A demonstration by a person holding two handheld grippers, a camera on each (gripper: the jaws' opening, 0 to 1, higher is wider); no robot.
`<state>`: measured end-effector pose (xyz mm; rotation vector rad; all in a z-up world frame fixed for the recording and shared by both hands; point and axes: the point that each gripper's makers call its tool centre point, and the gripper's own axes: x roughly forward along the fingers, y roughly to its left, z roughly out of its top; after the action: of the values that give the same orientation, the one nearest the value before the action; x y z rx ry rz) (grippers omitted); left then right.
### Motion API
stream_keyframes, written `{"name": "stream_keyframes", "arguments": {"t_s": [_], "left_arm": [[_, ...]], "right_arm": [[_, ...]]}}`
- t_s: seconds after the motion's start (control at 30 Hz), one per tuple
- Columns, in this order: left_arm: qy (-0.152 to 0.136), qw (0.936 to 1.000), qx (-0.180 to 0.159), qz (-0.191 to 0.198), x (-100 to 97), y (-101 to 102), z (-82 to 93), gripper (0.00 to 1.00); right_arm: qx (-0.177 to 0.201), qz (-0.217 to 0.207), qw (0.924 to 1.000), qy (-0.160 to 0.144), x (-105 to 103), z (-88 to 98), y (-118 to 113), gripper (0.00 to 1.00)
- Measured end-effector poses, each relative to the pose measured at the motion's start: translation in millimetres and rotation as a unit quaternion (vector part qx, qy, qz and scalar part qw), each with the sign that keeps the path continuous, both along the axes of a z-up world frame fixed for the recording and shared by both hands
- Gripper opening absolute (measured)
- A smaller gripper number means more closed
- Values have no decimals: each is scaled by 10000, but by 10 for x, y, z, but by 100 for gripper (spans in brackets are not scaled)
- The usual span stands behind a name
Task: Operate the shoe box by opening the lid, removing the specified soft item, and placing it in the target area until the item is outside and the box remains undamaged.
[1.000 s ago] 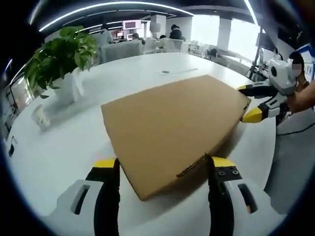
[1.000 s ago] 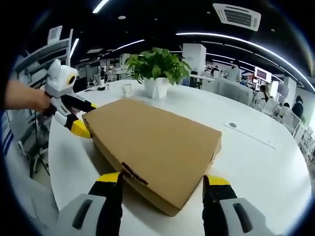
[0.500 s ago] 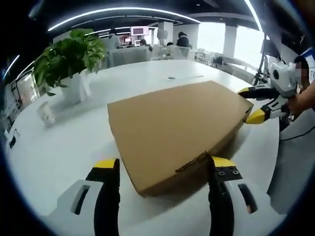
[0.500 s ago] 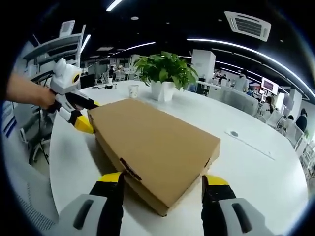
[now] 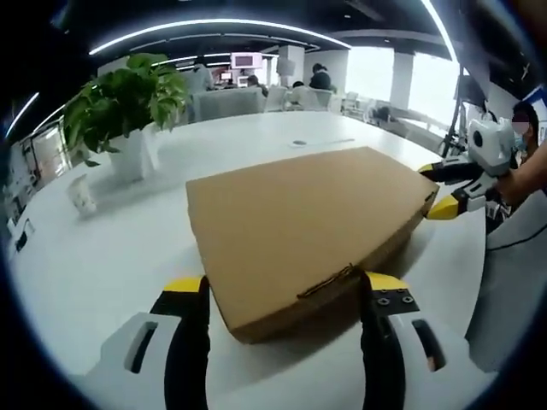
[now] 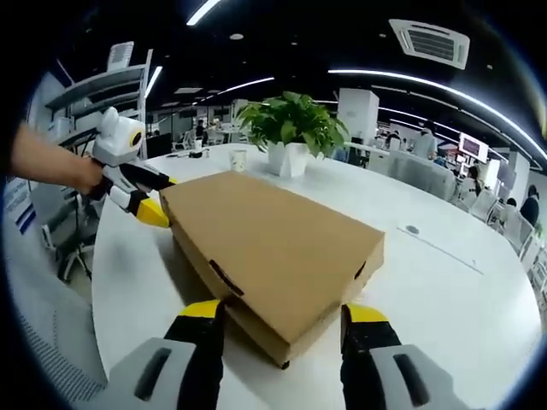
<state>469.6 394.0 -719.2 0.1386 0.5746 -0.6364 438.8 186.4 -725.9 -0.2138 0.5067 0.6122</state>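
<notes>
Both tongs stand apart, one at each end of the box point(image 5: 308, 226), which lies flat and shut on the white table point(image 5: 111, 248). Left tongs point(image 5: 284, 295) straddle one corner, right tongs point(image 6: 277, 323) the opposite one, neither clamped yet. The box's long axis runs from one gripper to the other, so I'd guess the lid edge is equally near to both.

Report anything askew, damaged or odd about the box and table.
Nothing stands out. The shoe box lies flat on the white table, lid shut, cardboard unbroken. The left gripper and right gripper stand open at opposite corners. The potted plant stands upright; nothing spilled.
</notes>
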Motion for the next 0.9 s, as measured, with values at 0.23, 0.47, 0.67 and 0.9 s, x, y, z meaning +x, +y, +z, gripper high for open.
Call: {"name": "stream_keyframes", "arguments": {"t_s": [0.23,0.47,0.67,0.9], "left_arm": [[16,10000,1,21,-4,-5,3,71],[47,10000,45,39,-5,-4,8,71],[86,9999,50,51,-5,-1,14,70],[76,9999,17,67,-8,2,37,70]], "right_arm": [[9,-18,10000,26,1,3,8,49],[17,-12,10000,58,-10,17,12,48],[41,-10,9999,97,-10,28,12,48],[81,-29,9999,116,-23,68,11,47]]}}
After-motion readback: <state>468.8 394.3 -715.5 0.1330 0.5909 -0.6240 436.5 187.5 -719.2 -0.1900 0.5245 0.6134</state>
